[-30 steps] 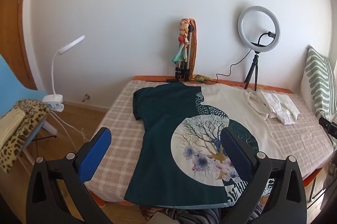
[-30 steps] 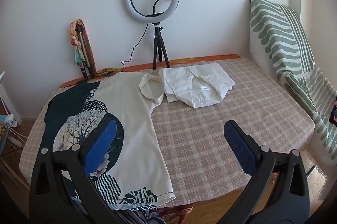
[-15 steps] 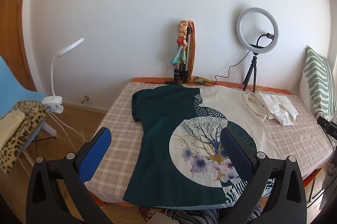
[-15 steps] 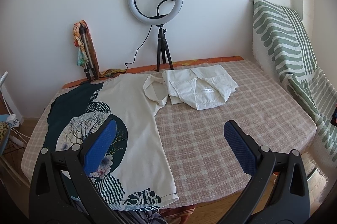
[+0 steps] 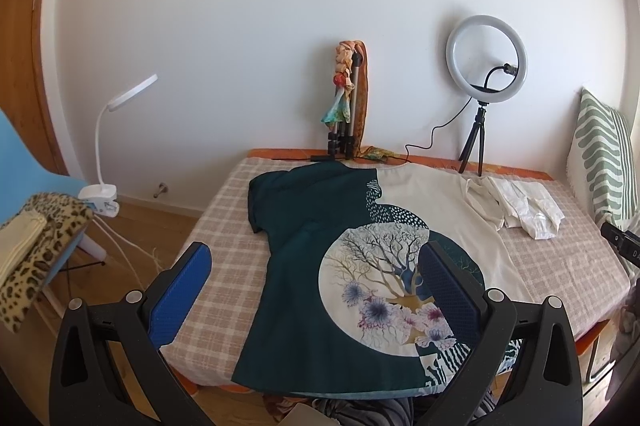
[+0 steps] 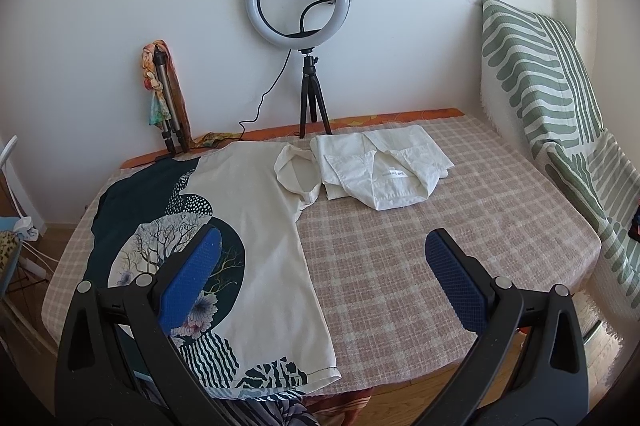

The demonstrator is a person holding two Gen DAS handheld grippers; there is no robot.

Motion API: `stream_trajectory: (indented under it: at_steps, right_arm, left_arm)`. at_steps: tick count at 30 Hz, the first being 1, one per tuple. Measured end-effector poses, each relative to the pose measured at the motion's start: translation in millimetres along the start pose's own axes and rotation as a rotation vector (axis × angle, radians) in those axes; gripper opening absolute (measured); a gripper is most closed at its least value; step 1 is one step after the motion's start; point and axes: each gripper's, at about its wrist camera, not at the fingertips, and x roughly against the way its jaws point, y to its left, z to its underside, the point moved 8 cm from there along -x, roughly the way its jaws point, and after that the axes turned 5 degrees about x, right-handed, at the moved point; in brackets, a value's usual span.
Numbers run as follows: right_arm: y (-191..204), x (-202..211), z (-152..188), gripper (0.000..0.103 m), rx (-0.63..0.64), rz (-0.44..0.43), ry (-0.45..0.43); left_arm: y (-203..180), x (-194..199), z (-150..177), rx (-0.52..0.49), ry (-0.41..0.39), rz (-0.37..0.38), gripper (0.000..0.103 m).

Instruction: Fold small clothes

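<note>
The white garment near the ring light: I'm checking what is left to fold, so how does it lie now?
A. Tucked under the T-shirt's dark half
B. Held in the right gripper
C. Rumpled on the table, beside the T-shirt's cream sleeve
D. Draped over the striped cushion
C. The white garment lies rumpled on the checked table, right beside the cream sleeve of the T-shirt; both grippers are open and empty.

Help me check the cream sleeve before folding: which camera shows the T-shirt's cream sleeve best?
The right wrist view: the cream sleeve lies near the centre, its open cuff plain, right beside the white garment. In the left wrist view the sleeve sits far right, smaller and bunched, its cuff hard to make out.
</note>
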Motion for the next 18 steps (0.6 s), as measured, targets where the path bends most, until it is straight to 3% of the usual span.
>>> stream_trajectory:
  at_steps: [18]
  right_arm:
    - [5.0, 2.5, -1.5, 0.103, -0.001, -0.006, -0.006]
  left_arm:
    - [1.3, 2.0, -0.1, 0.013, 0.001, 0.006, 0.103]
